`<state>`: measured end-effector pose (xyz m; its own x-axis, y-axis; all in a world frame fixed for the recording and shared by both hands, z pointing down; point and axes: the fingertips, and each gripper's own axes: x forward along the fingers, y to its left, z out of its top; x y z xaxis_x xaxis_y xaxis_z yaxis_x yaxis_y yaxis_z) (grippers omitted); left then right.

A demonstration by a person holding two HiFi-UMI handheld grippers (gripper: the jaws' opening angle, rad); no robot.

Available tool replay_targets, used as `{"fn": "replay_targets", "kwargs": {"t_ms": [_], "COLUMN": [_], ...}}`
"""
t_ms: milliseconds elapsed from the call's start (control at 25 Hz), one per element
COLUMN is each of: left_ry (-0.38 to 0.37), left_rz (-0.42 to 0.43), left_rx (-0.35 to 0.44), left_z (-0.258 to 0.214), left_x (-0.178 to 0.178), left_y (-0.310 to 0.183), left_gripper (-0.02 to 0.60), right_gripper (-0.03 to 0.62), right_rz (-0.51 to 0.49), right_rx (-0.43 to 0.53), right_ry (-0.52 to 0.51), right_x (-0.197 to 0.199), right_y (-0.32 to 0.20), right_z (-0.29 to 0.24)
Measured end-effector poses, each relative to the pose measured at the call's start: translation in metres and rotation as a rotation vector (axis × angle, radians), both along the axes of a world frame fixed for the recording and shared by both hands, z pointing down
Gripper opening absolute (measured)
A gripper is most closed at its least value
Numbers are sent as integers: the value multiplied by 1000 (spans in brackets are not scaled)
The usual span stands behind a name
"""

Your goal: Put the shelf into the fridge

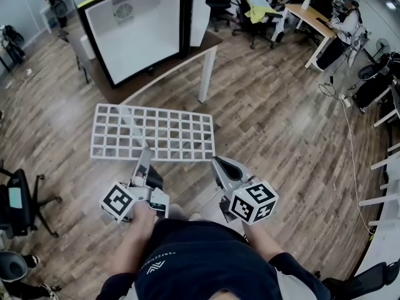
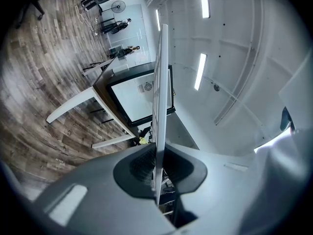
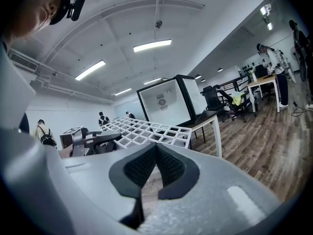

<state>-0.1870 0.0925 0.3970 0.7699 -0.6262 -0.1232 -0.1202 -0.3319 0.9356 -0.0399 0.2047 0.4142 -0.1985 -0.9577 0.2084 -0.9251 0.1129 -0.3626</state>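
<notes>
Holding: my left gripper (image 1: 145, 154) is clamped on the near long edge of the shelf (image 1: 156, 133) — the left gripper view shows that edge as a thin white blade pinched between the pads.
Right jaws: my right gripper (image 1: 218, 162) is closed on nothing, pads together, sitting just beside the shelf's near right corner and not gripping it.
Shelf attitude: the white grid lies about flat, reaching out ahead of both jaws above the wooden floor (image 1: 281, 124).
Long axis: it runs across me from left to right, so the short span points forward.
Fridge bearing: the fridge (image 1: 134, 24) stands on a table (image 1: 209, 42) ahead and a little to my left, its white face in a black frame turned toward me. I cannot tell whether that face is an open cavity or a door.
Nearer hand: the left one carries all the load, and off-centre — I judge the right side of the grid is free to sag.
Edges to mind: the table's front rim and white leg lie between the shelf's far edge and the fridge frame.
Open room: bare floor on both sides; chairs and desks stand well apart.
</notes>
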Motion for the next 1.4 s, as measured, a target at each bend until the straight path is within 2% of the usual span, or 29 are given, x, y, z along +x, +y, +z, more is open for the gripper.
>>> {"fn": "replay_targets", "kwargs": {"t_ms": [400,1000,1400], "left_ry": [-15,34,62], "left_rz": [-31,-17,-28], "left_rx": [9,0,-3], "left_z": [0,-3,-15], "left_x": [5,63,81], "left_y": [-20,-125,-189], "left_gripper": [46,46,46], "right_gripper": [3,3,3], "right_rz": [-25,-59,-77], "right_rx": [0,-20,-24], "right_ry": [-16,50,62], "right_x": [7,44,57], "right_y": [-24,-127,-192], "right_z": [6,-2,-8]}}
